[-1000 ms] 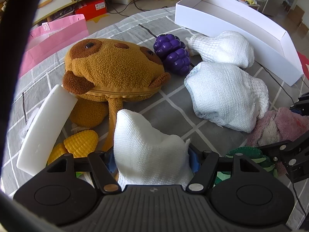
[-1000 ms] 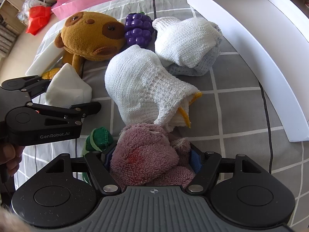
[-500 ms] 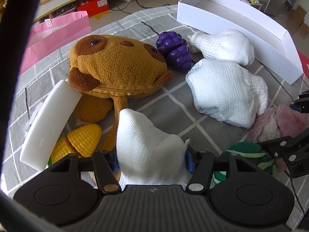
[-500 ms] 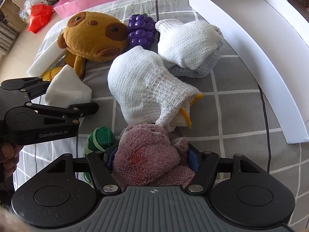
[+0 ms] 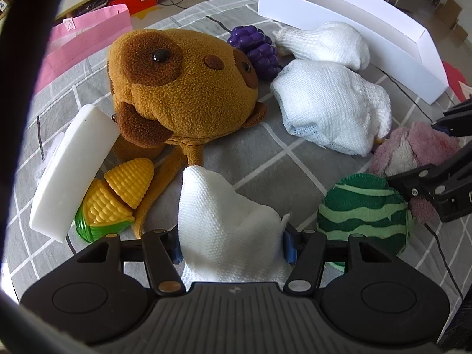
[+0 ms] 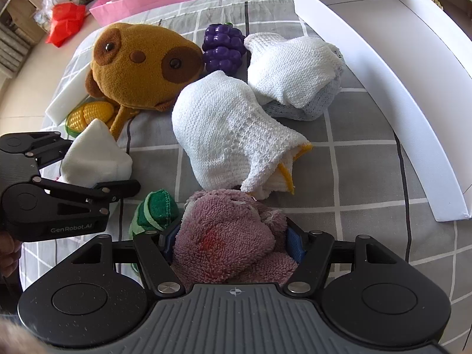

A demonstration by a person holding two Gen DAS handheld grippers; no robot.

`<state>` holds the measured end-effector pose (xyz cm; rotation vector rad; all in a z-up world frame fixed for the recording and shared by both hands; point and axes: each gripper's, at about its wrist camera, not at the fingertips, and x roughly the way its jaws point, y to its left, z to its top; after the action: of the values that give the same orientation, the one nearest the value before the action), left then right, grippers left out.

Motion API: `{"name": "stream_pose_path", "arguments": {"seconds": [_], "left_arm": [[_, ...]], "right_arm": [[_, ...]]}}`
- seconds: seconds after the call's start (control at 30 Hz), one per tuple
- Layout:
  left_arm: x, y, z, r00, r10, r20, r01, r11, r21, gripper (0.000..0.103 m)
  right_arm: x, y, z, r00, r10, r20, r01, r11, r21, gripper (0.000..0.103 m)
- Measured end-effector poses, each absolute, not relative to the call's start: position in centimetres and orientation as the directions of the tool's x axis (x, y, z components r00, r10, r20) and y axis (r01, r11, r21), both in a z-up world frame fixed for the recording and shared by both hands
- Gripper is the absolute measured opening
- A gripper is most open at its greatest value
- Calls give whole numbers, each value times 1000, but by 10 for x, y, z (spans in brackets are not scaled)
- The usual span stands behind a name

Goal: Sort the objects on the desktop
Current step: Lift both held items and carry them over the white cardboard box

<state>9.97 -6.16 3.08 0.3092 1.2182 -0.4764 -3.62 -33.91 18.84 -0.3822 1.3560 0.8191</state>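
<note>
The desktop objects are still lying loose on the checked counter (image 6: 348, 153) while the white box (image 6: 392, 67) beyond both is sitting empty, the left hand-held gripper (image 5: 231, 244) gripping a white cloth (image 5: 227, 230) and the right hand-held gripper (image 6: 233, 242) clamping a pink towel (image 6: 227, 236).

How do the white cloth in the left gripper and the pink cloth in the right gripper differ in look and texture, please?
The white cloth is plain white; the pink cloth is dusty pink with a reddish spot. The white cloth has a fine, flat weave, whereas the pink cloth is shaggy and looped. The white cloth rises to a peak; the pink cloth sits in a rounded bunch. Both are soft fabrics, each pinched between a gripper's fingers above the grey checked cover.
</note>
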Motion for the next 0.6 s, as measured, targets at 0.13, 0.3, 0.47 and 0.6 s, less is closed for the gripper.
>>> {"name": "stream_pose_path", "arguments": {"seconds": [0.13, 0.3, 0.47, 0.6], "left_arm": [[97, -60, 33, 259, -188, -947, 519, 854, -28, 56], [96, -61, 33, 235, -198, -951, 543, 839, -41, 57], [96, -60, 33, 223, -200, -954, 556, 830, -44, 60], [97, -57, 33, 225, -200, -954, 562, 826, -41, 66]], "right_arm": [[-35, -340, 190, 1, 301, -954, -708, 674, 212, 72], [-37, -341, 190, 1, 301, -954, -712, 670, 211, 72], [-37, -340, 189, -3, 299, -954, -716, 666, 211, 72], [-36, -340, 189, -3, 297, -955, -717, 665, 209, 72]]}}
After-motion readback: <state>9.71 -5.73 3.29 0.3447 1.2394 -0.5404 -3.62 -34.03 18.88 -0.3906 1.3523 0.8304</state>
